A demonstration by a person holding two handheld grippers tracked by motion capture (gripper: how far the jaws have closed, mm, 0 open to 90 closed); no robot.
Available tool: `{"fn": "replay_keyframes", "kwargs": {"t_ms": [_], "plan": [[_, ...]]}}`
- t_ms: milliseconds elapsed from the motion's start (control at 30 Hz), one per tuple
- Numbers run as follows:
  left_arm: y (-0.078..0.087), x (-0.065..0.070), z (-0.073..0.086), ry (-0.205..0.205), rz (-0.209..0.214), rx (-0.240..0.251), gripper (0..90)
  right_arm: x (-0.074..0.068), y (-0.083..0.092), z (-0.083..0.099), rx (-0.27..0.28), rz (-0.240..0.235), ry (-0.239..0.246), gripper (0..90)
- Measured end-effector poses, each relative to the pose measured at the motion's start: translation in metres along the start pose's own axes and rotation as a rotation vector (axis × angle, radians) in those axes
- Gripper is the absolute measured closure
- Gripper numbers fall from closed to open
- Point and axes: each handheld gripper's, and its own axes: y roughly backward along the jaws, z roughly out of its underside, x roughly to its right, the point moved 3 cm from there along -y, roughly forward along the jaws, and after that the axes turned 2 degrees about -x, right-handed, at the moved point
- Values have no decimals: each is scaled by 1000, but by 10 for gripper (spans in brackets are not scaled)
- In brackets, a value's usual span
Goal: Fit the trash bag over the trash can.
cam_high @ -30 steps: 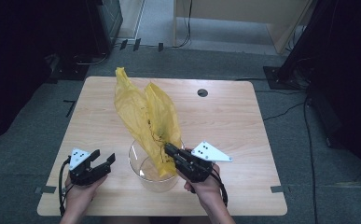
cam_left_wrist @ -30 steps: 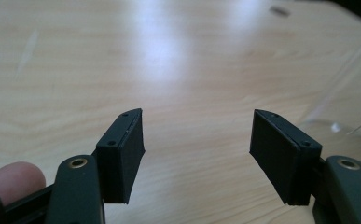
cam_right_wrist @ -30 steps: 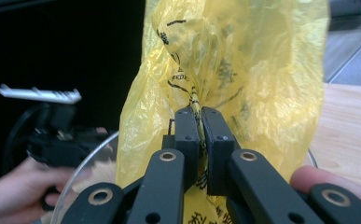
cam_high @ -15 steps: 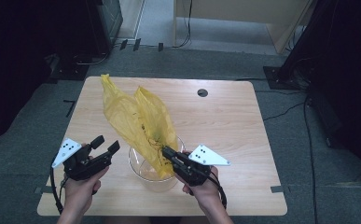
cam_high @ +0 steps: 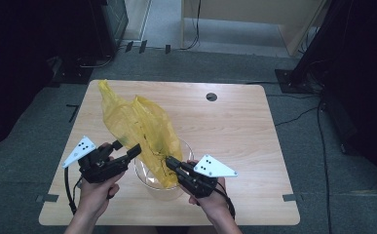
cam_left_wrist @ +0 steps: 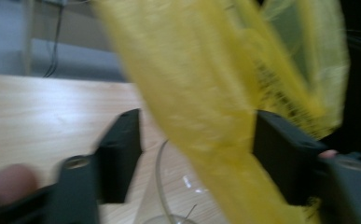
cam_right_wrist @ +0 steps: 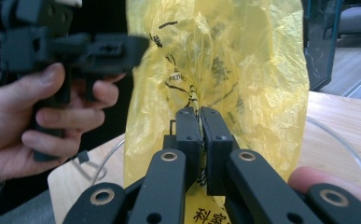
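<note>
Yellow bag (cam_high: pixel 142 131): stands draped into glass bowl (cam_high: pixel 186 183) near table's (cam_high: pixel 235 126) front edge.
Right gripper (cam_right_wrist: pixel 200 122): jaws clamped on bag, steadying it.
Left gripper (cam_high: pixel 127 148): jaws apart, just closing around bag's side, seemingly not pinching; blurred.

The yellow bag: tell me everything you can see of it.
The yellow bag is thin, crinkled, see-through plastic with black print. Its bottom sits in a clear glass bowl on the table; the rest stretches up and away. The right gripper is shut on it, and a strip passes between the left gripper's open jaws.
</note>
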Motion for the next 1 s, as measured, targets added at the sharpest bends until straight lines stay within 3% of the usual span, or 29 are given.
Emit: {"fn": "replay_keyframes", "kwargs": {"t_ms": [33, 67, 100, 133, 200, 233, 267, 333, 400, 433, 533, 567, 600, 667, 700, 733, 767, 800, 967, 1000], "plan": [[0, 0, 0, 0, 0, 0, 541, 0, 0, 0, 0, 0, 0, 876], [2, 7, -1, -70, -24, 38, 642, -1, 0, 1, -9, -8, 8, 829], [2, 7, -1, -70, -24, 38, 715, -1, 0, 1, -9, -8, 8, 829], [5, 10, -3, -113, -46, 59, 715, -1, 0, 0, -11, -25, 7, 782], [11, 12, -6, -152, -84, 102, 866, 1, 4, -1, -17, -75, 4, 694], [11, 12, -6, -152, -84, 102, 888, 1, 4, -1, -17, -75, 4, 694], [14, 13, -7, -195, -105, 129, 894, 4, 8, -3, -29, -107, -17, 644], [15, 14, -6, -202, -102, 131, 897, 7, 13, -6, -60, -128, -22, 613], [17, 19, -2, -258, -95, 134, 897, 8, 18, -8, -72, -133, -2, 583], [17, 19, -2, -258, -95, 134, 897, 8, 18, -8, -72, -133, -2, 583], [19, 25, 3, -336, -113, 159, 896, 12, 29, -13, -78, -140, 10, 558], [20, 26, 4, -344, -118, 167, 896, 12, 29, -13, -78, -140, 10, 558], [23, 26, 2, -365, -132, 182, 895, 13, 32, -14, -91, -130, 18, 617], [25, 26, 1, -361, -135, 192, 894, 14, 33, -13, -106, -116, 31, 649], [26, 25, 0, -356, -135, 195, 893, 15, 33, -12, -133, -96, 45, 694], [28, 23, -1, -335, -129, 196, 893, 15, 31, -9, -163, -62, 50, 824], [28, 23, -1, -335, -129, 196, 892, 15, 31, -9, -163, -62, 50, 824], [27, 24, -1, -332, -125, 191, 892, 13, 27, -7, -172, -51, 34, 879], [26, 31, 0, -329, -93, 206, 886, 3, 8, 0, -208, 1, 73, 882], [27, 34, -1, -332, -80, 215, 886, -4, -1, 6, -240, -4, 92, 822]]}}
